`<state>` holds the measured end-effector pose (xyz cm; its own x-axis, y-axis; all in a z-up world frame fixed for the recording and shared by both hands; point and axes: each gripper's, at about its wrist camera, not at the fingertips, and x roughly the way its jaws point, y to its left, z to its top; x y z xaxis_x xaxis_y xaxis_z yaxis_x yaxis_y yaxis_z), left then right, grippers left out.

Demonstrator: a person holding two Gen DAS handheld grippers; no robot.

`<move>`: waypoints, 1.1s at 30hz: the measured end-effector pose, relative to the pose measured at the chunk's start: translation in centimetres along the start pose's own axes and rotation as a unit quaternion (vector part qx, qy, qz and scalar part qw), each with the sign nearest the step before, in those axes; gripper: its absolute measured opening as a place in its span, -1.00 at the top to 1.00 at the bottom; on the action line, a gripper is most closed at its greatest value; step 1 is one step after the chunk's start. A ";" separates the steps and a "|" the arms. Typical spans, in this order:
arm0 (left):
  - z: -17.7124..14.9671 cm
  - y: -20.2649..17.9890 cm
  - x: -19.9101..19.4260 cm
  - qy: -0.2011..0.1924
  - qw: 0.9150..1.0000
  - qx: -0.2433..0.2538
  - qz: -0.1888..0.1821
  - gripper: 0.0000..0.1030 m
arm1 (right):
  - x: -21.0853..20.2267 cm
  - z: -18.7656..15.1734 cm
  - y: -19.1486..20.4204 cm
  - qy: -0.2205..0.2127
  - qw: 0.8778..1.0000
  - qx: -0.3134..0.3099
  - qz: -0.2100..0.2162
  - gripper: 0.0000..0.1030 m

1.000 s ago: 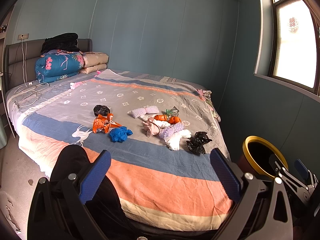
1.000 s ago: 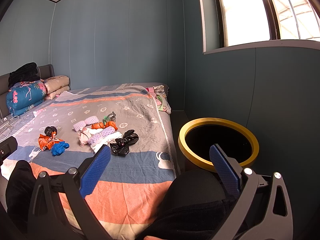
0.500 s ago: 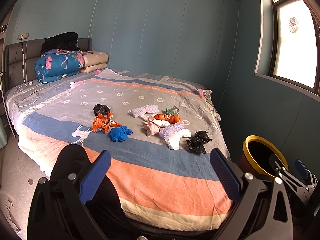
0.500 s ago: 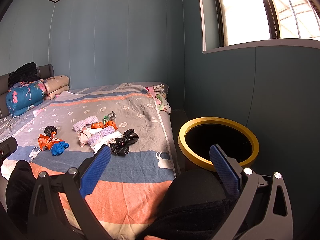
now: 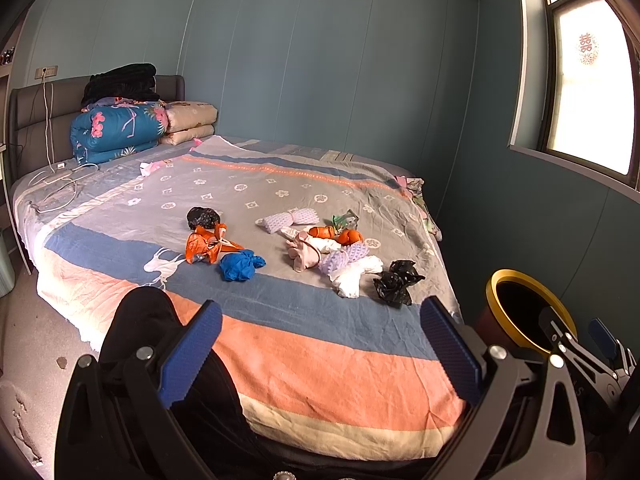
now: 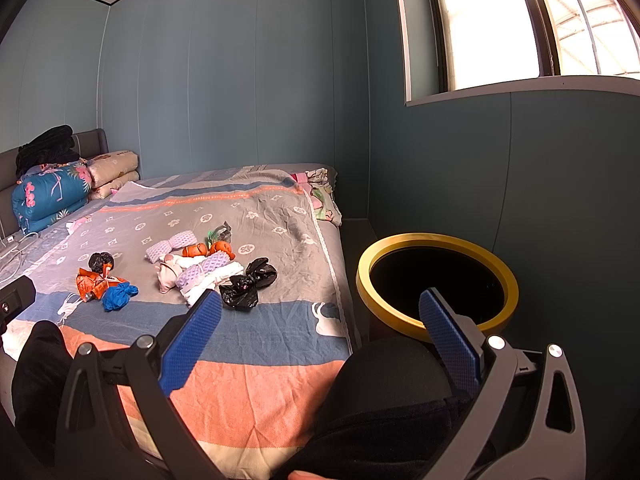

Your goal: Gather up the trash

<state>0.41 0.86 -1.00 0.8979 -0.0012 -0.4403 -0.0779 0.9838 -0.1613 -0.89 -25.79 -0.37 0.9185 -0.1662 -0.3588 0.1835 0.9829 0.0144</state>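
While both grippers — left [image 5: 320,352] and right [image 6: 318,338] — hang spread wide and empty over the bed's near edge, all the trash [image 5: 304,246] lies mid-bed; the bin [image 6: 436,280] beside the bed looks dark inside — collecting hasn't begun, I'd judge.

Both my grippers sit low in frame, nothing between the fingers. Left gripper [image 5: 320,354] is spread wide, blue pads facing in. Right gripper [image 6: 320,346] is just as wide. My dark-trousered knees [image 6: 394,376] show behind the fingers.
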 end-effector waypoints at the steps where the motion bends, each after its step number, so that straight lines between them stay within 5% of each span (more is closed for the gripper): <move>1: -0.1 0.1 0.0 0.000 1.000 0.000 0.000 -0.87 | 0.0 0.0 0.0 0.000 1.000 0.000 0.000 -0.85; 33: -0.6 -0.2 0.1 0.004 1.000 -0.001 0.000 -0.87 | 0.3 -0.2 -0.2 0.000 1.000 0.002 0.003 -0.85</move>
<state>0.26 0.56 -1.52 0.8943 -0.0024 -0.4475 -0.0786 0.9836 -0.1622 -0.72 -26.01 -0.63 0.9194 -0.1600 -0.3592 0.1790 0.9836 0.0199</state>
